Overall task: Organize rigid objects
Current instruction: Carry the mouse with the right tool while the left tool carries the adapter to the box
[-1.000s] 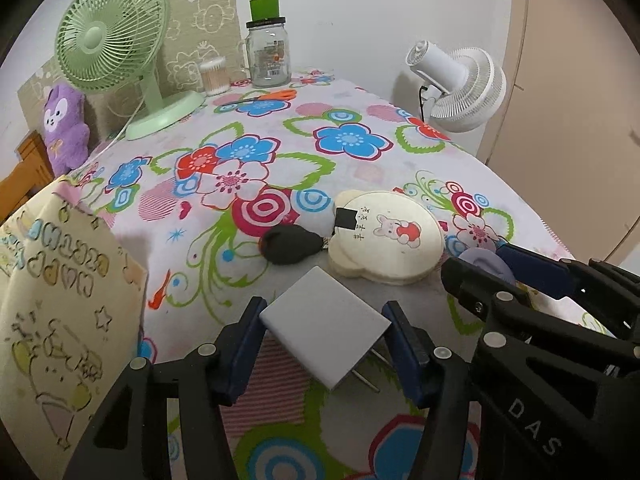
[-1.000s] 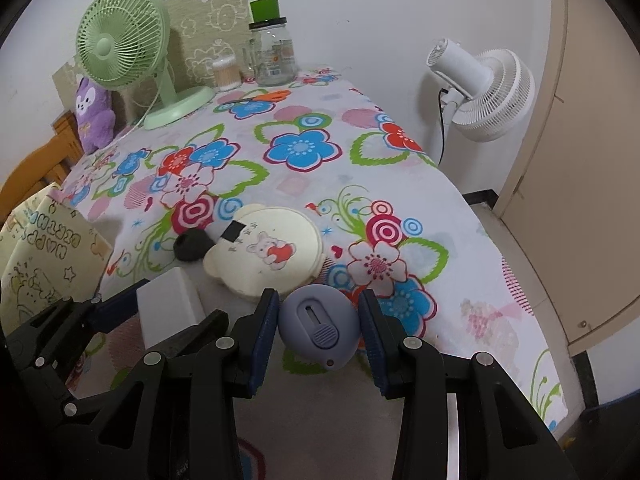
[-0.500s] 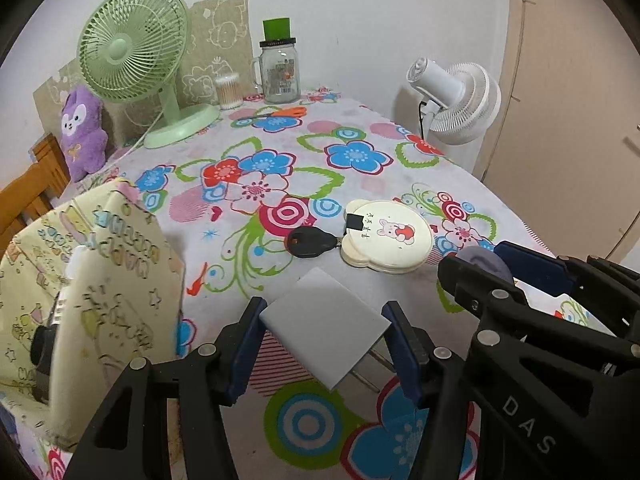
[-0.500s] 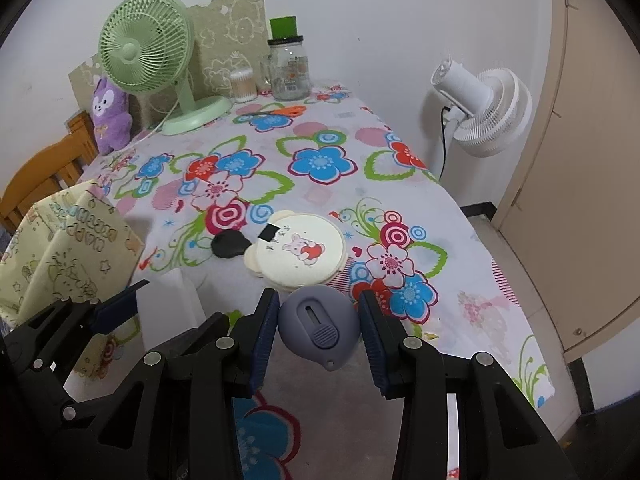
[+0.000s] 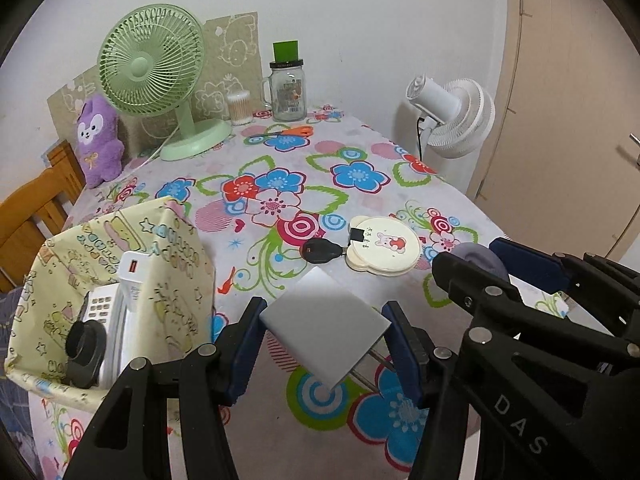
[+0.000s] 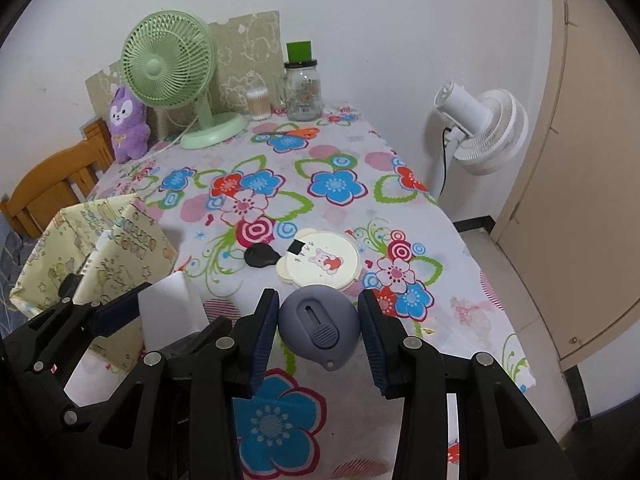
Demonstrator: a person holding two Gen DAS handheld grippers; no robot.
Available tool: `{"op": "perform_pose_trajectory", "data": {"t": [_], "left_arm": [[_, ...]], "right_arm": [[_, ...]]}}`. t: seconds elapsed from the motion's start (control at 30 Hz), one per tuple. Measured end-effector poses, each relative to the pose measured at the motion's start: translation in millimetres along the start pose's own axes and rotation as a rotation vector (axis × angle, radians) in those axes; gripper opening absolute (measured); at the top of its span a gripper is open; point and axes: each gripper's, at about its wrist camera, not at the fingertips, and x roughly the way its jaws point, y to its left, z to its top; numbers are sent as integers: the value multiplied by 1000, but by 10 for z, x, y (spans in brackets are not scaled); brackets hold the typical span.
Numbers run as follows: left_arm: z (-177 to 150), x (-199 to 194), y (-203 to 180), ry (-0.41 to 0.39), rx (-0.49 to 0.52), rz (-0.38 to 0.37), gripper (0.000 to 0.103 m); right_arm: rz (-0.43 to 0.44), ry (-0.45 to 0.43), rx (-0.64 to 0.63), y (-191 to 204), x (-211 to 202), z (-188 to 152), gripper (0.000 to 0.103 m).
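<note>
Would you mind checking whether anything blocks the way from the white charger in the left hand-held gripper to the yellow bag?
Nothing visible does. The charger is clamped just right of the bag, whose open top already holds other items.

left wrist: high, forward | right wrist: alongside | shared: floral table [image 5: 360, 148], green fan [image 6: 172, 68]
</note>
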Motion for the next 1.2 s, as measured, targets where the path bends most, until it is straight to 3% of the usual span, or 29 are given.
{"op": "perform_pose_trajectory", "data": {"t": [0.7,1.2], "left_arm": [[67,-610,158,-93,-2,18,61],[173,-732,503,-99,-34,42,61]], "right_arm": [[15,-86,-50,321,-563,155,44],[44,-104,-95,688,-605,356,44]]}}
